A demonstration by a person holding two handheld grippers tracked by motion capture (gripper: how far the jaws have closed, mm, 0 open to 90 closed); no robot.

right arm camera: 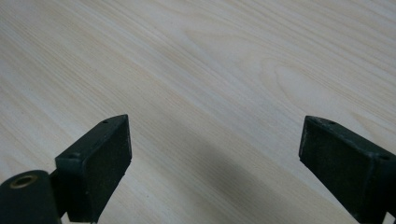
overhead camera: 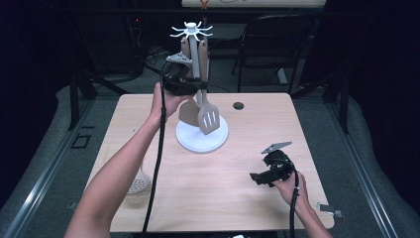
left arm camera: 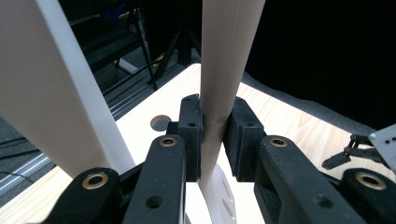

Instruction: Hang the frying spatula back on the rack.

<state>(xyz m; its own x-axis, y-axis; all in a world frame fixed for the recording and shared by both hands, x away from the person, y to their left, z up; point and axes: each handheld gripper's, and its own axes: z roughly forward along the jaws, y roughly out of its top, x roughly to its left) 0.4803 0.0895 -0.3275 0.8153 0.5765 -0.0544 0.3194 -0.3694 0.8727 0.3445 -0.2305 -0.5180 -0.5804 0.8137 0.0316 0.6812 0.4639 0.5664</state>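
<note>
**Left gripper clamps a hanging turner on the utensil stand**

The left gripper [overhead camera: 190,85] is raised at the far side of the pale wooden counter [overhead camera: 237,198], its black fingers [left arm camera: 192,135] clenched on the handle of a beige slotted plastic turner [overhead camera: 208,118]. In the left gripper view the handle [left arm camera: 224,70] runs upright between the two pads, pressed from both sides, with the slotted blade just showing below them. The turner hangs beside the centre post of a white utensil stand [overhead camera: 192,32] that has a ring of hooks at its top and a round white base [overhead camera: 202,139] resting on the counter. The blade hangs just above that base. A second beige utensil with a solid blade [overhead camera: 187,111] hangs just beside the turner, partly behind it.

The right gripper [overhead camera: 262,177] is held low over the near right part of the counter, well apart from the stand. Its fingers [right arm camera: 95,168] are spread wide and released, with bare wood grain between them in the right gripper view.

At the near left edge of the counter a beige perforated skimmer [overhead camera: 137,184] lies flat, partly hidden by the person's left forearm [overhead camera: 114,173]. A small round hole [overhead camera: 238,105] sits in the counter to the right of the stand.
</note>
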